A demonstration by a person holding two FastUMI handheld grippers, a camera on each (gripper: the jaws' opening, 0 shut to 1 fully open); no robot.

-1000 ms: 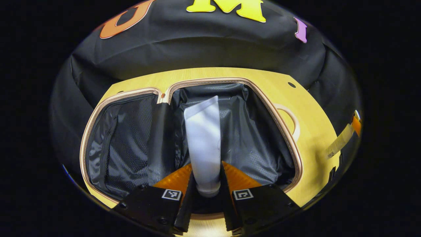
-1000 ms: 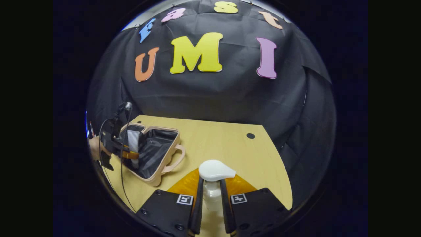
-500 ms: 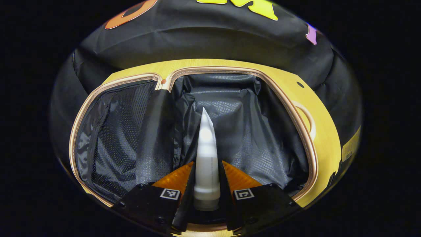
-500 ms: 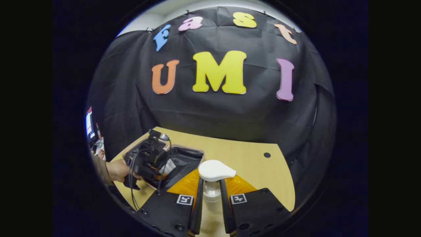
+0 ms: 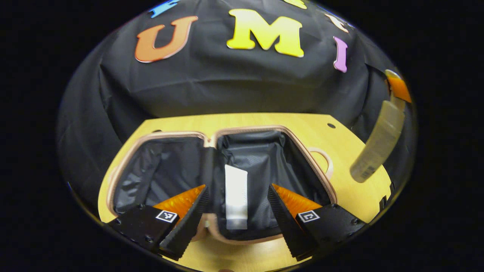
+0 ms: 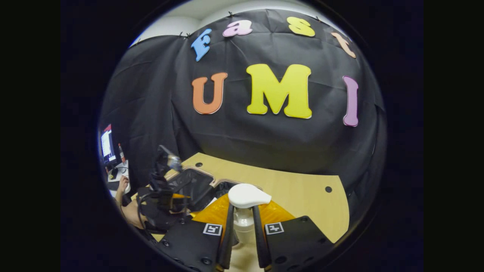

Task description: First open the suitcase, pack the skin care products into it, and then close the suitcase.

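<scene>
Suitcase (image 5: 211, 151) open, tube (image 5: 236, 196) inside

Suitcase (image 5: 264, 130) open on table (image 5: 242, 119), tube (image 5: 236, 196) lying in its right half

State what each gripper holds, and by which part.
Left gripper: nothing; open above the tube lying in the suitcase. Right gripper: pump bottle, clamped at its neck under the pump head.
</scene>
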